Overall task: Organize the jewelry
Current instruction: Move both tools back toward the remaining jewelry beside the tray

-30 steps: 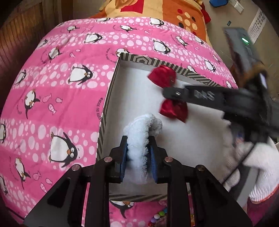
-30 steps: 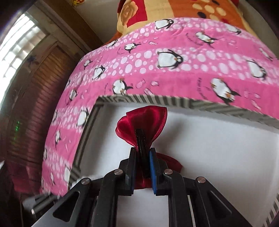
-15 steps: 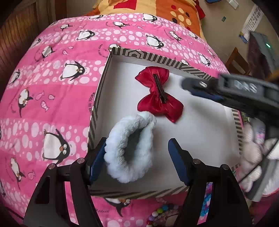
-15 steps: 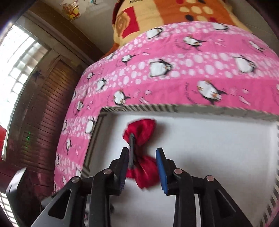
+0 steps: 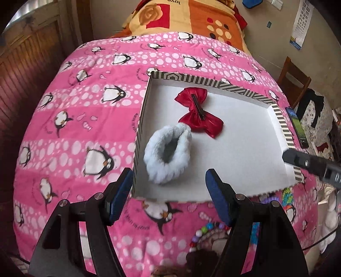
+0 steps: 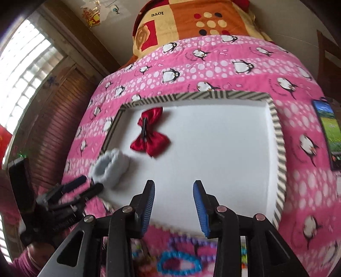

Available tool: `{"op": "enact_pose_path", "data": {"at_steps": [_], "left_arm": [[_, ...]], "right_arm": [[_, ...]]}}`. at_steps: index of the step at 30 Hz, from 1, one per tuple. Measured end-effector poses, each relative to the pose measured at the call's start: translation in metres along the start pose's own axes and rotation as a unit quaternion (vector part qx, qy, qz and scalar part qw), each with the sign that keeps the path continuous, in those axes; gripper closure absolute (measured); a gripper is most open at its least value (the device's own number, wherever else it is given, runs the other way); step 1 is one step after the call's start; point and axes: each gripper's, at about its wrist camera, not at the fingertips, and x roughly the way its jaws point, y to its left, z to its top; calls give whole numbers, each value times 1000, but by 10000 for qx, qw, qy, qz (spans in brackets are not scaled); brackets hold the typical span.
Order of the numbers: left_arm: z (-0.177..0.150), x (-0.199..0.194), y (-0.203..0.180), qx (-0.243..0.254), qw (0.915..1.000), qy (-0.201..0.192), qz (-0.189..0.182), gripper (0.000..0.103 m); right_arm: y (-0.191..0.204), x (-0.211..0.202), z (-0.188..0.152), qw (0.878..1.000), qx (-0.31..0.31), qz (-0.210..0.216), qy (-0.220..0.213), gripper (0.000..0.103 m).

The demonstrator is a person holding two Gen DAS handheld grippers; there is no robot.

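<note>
A shallow white box with a striped rim (image 5: 283,125) (image 6: 279,149) lies on the pink penguin bedspread. Inside it lie a red satin bow clip (image 5: 198,115) (image 6: 150,136) and a fluffy white scrunchie (image 5: 168,153) (image 6: 109,168), touching each other near the box's left wall. My left gripper (image 5: 169,196) hangs open over the box's near edge, nothing between its pads. My right gripper (image 6: 173,206) is over the near part of the box, its jaws opening and empty. Each gripper shows in the other's view: the right (image 5: 311,168), the left (image 6: 85,187).
Beaded bracelets (image 5: 206,232) (image 6: 179,262) lie on the bedspread just in front of the box. A phone (image 5: 297,130) (image 6: 329,132) lies right of the box. A wooden chair (image 5: 294,78) stands far right, orange patterned bedding (image 5: 187,19) behind.
Both grippers opened and let go: the left released the scrunchie, the right released the bow clip. Both pulled back toward the box's near edge, and the two items now rest in the box.
</note>
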Motion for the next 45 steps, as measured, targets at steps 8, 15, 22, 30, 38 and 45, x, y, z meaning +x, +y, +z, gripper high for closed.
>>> {"op": "enact_pose_path", "data": {"at_steps": [8, 15, 22, 30, 38, 45], "left_arm": [[-28, -19, 2, 19, 9999, -21, 101, 32], [-48, -31, 6, 16, 9999, -34, 139, 32], [-59, -39, 6, 54, 9999, -28, 127, 32], [-66, -46, 6, 121, 9999, -1, 64, 32], [-83, -49, 32, -113, 9989, 294, -333, 32], [-108, -59, 32, 327, 9944, 560, -832, 32]], "right_arm": [[5, -11, -50, 9999, -47, -100, 64, 67], [9, -17, -76, 9996, -70, -286, 52, 67], [9, -23, -92, 9994, -24, -350, 34, 64], [8, -28, -106, 9994, 31, -352, 54, 62], [0, -30, -123, 9987, -48, -472, 188, 62], [-4, -27, -138, 9978, -202, -510, 375, 62]]}}
